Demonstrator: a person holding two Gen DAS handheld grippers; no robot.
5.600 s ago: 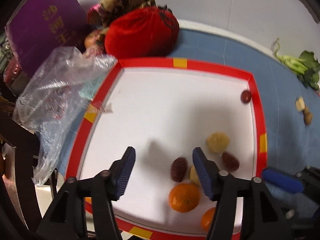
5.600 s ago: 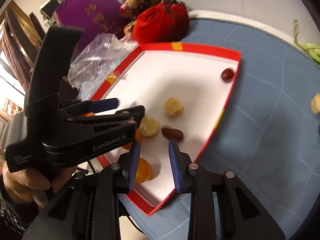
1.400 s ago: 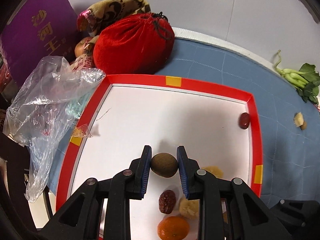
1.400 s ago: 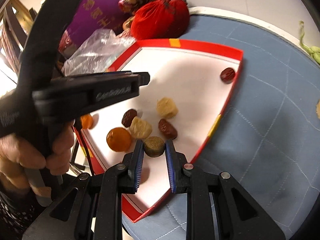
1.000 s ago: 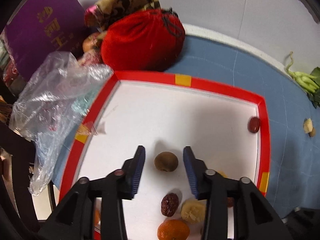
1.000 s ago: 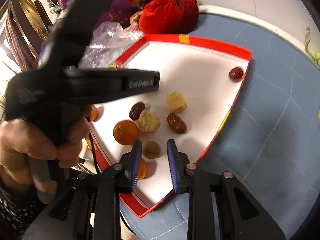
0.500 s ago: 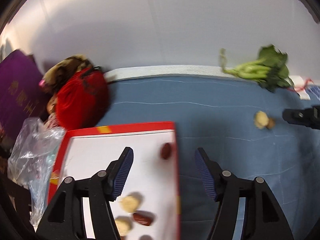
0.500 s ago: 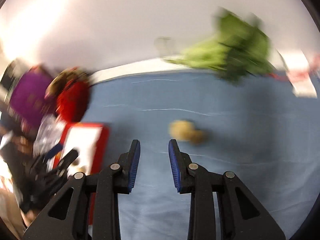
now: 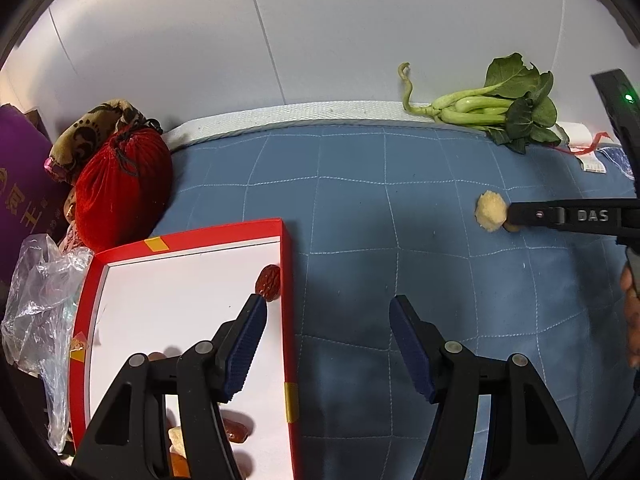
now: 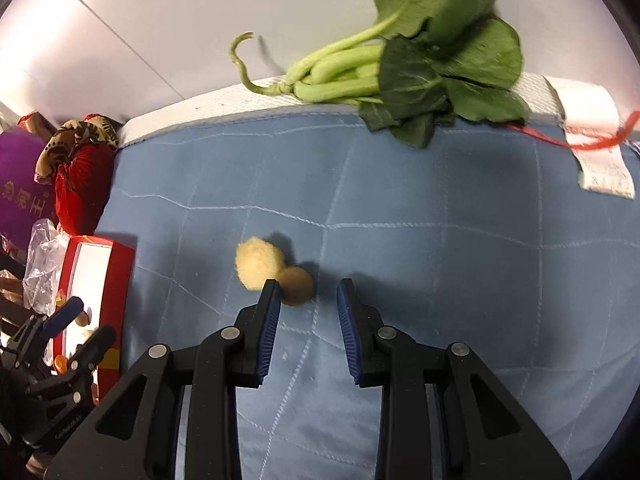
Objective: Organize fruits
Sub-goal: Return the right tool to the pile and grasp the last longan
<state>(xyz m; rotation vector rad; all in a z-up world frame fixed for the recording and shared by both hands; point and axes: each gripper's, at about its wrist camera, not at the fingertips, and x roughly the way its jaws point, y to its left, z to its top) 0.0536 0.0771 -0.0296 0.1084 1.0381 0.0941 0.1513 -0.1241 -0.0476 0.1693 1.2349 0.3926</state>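
The right claw [image 10: 308,306] is open and empty, and the small brown fruit [image 10: 297,286] sits just beyond its left finger, touching the pale lump [image 10: 259,262], so it's way nearer than the open left claw [image 9: 326,342].

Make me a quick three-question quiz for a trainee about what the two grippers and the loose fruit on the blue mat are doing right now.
1. True or false: the right gripper is shut on the small brown fruit.
2. Which touches the brown fruit? A) pale yellow fruit B) leafy greens C) red tray
3. Fill in: the left gripper hangs open across the tray's ____ edge.

Key: 1 false, it is open with the fruit just ahead of its left finger; 2 A; 3 right.
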